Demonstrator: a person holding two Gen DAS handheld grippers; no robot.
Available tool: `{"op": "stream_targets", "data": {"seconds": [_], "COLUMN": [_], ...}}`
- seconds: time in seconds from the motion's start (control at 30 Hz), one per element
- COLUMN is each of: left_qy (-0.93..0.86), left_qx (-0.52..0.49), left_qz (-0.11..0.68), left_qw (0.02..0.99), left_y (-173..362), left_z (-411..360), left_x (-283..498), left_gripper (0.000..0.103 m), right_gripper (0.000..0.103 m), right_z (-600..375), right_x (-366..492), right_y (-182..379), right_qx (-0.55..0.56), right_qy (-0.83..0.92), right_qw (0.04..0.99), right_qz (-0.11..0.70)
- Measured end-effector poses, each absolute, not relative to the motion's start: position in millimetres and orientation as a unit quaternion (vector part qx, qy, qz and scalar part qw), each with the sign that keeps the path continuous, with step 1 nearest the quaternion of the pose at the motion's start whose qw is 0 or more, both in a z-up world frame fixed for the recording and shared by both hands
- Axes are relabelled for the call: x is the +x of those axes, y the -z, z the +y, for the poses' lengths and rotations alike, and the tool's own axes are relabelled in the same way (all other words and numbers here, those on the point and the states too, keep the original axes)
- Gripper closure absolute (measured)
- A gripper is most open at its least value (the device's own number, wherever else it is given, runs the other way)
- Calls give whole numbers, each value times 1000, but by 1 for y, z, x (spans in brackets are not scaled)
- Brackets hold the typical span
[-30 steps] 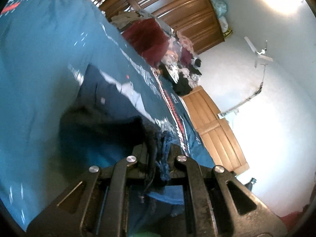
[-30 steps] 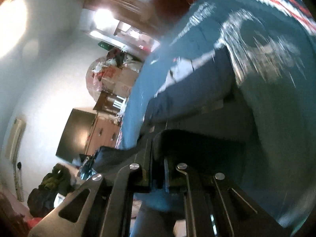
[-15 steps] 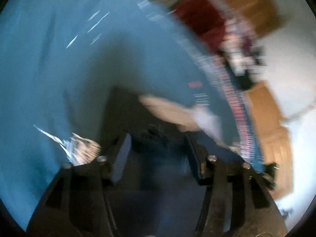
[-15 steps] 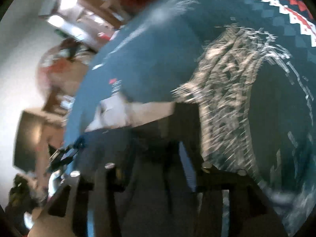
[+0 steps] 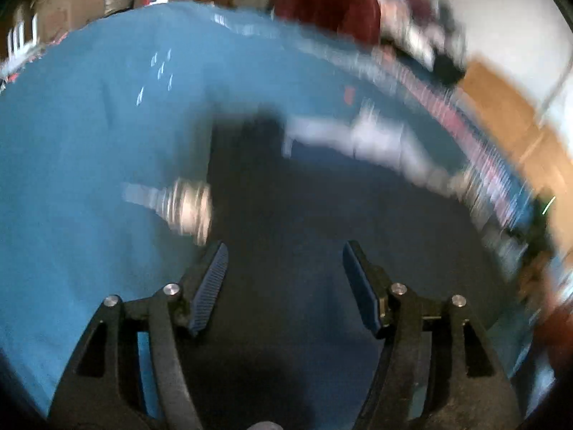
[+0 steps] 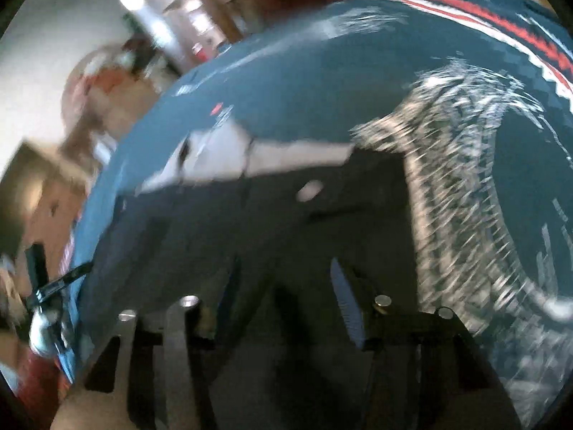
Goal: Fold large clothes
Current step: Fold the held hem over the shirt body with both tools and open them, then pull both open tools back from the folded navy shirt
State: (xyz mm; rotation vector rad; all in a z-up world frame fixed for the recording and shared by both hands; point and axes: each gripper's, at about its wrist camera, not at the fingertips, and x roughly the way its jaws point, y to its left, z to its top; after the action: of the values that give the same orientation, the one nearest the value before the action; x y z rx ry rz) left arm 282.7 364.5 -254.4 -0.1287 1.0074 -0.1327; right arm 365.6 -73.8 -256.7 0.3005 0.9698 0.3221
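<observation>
Dark cloth, the garment (image 5: 304, 222), lies flat on the teal bedspread (image 5: 78, 150) with a pale band along its far edge. Over its near edge the left claw (image 5: 283, 279) gapes empty, and the right claw (image 6: 286, 297) likewise. One fold looks laid; more probably remain. Blur hides any lettering.

Left gripper (image 5: 283, 279) jaws spread, empty; right gripper (image 6: 286, 286) likewise.
</observation>
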Motion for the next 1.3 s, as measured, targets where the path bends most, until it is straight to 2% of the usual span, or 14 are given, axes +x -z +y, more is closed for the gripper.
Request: {"op": "stream_targets", "data": {"seconds": [0.1, 0.17, 0.27, 0.37, 0.4, 0.47, 0.57, 0.63, 0.67, 0.73, 0.9, 1.1, 1.2, 1.3], "left_qy": [38, 14, 74, 117, 117, 99, 96, 101, 97, 89, 55, 53, 11, -33], "left_qx": [-117, -99, -108, -114, -112, -109, -109, -106, -103, -106, -69, -79, -88, -91], "left_qz": [463, 436, 402, 410, 425, 450, 440, 416, 410, 403, 408, 418, 405, 407], "left_qw": [877, 895, 906, 897, 890, 881, 886, 898, 901, 905, 909, 904, 910, 908], "left_y": [254, 234, 218, 232, 242, 262, 248, 236, 235, 236, 251, 250, 241, 244], "left_z": [402, 400, 374, 343, 338, 333, 324, 309, 302, 281, 254, 275, 302, 321], "left_x": [264, 245, 218, 206, 210, 213, 208, 204, 206, 213, 216, 207, 189, 177], "left_gripper": [46, 45, 43, 35, 34, 35, 35, 34, 33, 32, 27, 26, 26, 25], "right_gripper": [42, 42, 40, 10, 8, 8, 12, 10, 4, 2, 4, 1, 1, 1], "right_z": [-46, -20, 36, 85, 94, 98, 82, 61, 54, 36, 13, 24, 24, 22], "right_x": [346, 321, 281, 266, 267, 266, 260, 253, 253, 260, 270, 250, 244, 213], "right_y": [270, 261, 241, 259, 273, 296, 277, 253, 249, 248, 276, 301, 284, 259], "right_qx": [76, 73, 37, 13, -4, -29, -22, -12, -13, 6, 70, -11, -10, -1], "right_qy": [-119, -145, -203, -245, -240, -227, -196, -160, -135, -90, -52, -78, -51, -25], "right_qw": [862, 867, 882, 871, 865, 861, 869, 896, 905, 916, 891, 896, 898, 918], "right_qz": [487, 472, 424, 426, 441, 454, 454, 414, 403, 391, 445, 437, 436, 396]}}
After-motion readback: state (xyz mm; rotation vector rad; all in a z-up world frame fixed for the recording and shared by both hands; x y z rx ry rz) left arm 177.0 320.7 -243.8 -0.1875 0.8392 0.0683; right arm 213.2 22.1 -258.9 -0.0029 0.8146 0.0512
